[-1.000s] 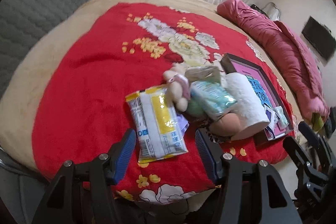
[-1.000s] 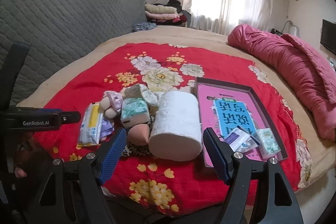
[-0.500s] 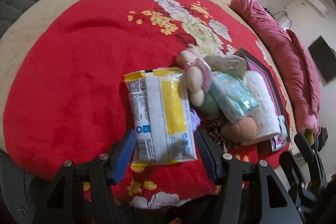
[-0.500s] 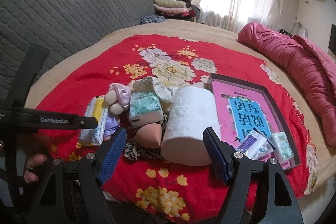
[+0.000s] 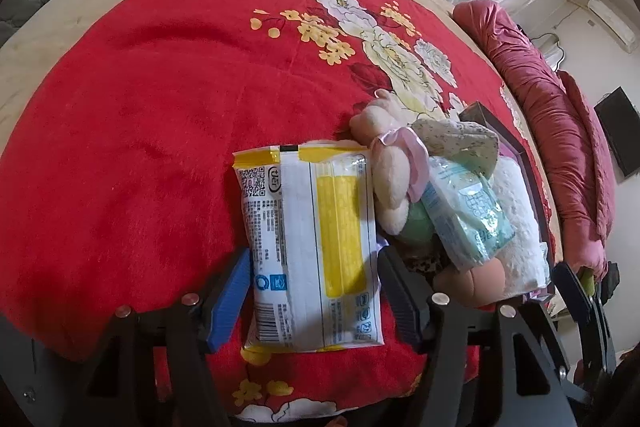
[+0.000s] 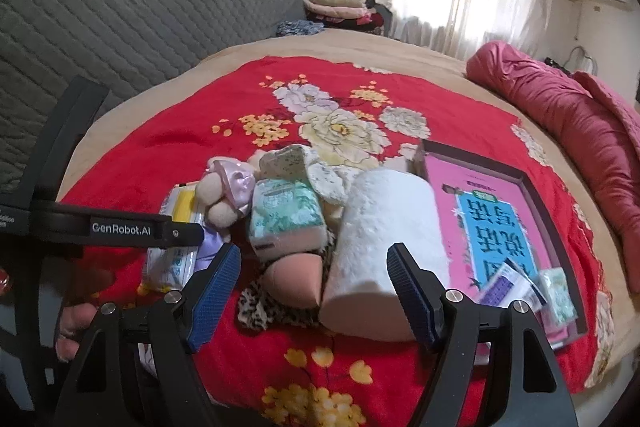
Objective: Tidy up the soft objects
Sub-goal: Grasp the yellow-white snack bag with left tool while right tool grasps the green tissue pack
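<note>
A pile of soft things lies on the red flowered blanket (image 5: 140,115). A white and yellow wipes pack (image 5: 312,247) lies flat between the open fingers of my left gripper (image 5: 314,291), which straddles its near end. Beside it are a cream plush toy with a pink bow (image 5: 390,175), a teal tissue pack (image 5: 464,211) and a peach ball (image 5: 480,279). My right gripper (image 6: 312,291) is open and empty above the peach ball (image 6: 296,283) and the white paper roll (image 6: 384,239). The tissue pack (image 6: 286,215) and plush toy (image 6: 226,191) lie behind.
A dark tray (image 6: 524,183) with a pink book (image 6: 492,227) and small packets (image 6: 556,291) lies at the right. A pink quilt (image 6: 580,115) runs along the bed's right side. A grey headboard (image 6: 120,7) stands at the left. A leopard-print cloth (image 6: 260,303) lies under the pile.
My left gripper has moved forward and down, so the wipes pack now lies between its fingers. My right gripper has moved a little closer to the pile.
</note>
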`<action>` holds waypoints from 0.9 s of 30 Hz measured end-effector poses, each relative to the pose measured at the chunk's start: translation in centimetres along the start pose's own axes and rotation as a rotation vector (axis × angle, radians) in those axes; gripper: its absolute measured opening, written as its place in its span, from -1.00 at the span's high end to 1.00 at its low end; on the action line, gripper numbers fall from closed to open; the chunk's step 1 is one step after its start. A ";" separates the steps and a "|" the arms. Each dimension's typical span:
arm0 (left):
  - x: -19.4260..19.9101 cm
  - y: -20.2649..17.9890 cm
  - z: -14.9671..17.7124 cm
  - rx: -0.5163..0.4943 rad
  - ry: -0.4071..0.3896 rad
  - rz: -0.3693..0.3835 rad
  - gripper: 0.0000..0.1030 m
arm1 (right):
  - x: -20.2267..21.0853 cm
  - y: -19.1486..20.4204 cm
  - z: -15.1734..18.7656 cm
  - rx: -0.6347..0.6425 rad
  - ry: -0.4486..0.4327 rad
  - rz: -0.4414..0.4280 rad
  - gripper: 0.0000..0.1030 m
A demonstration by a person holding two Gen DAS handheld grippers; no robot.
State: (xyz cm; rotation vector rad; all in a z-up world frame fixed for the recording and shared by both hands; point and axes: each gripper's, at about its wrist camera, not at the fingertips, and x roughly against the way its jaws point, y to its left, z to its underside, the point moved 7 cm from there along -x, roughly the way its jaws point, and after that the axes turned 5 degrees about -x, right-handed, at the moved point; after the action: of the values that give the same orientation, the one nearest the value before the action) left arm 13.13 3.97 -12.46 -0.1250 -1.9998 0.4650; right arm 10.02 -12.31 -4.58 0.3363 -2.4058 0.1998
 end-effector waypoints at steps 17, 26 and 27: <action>-1.3 1.1 0.2 0.021 -0.003 0.062 -0.32 | -7.1 2.5 -1.4 0.182 0.067 0.032 -0.49; -1.8 1.2 0.1 0.016 -0.008 0.078 -0.35 | -7.6 2.4 -0.9 0.196 0.056 0.011 -0.01; -1.9 1.2 0.1 0.018 -0.010 0.080 -0.35 | -7.4 2.3 -0.9 0.187 0.054 0.004 0.00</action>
State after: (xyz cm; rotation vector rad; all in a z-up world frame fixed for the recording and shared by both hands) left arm 13.76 4.51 -14.54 -0.1928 -2.0059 0.5357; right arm 15.31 -8.49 -8.93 0.4060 -2.3403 0.4321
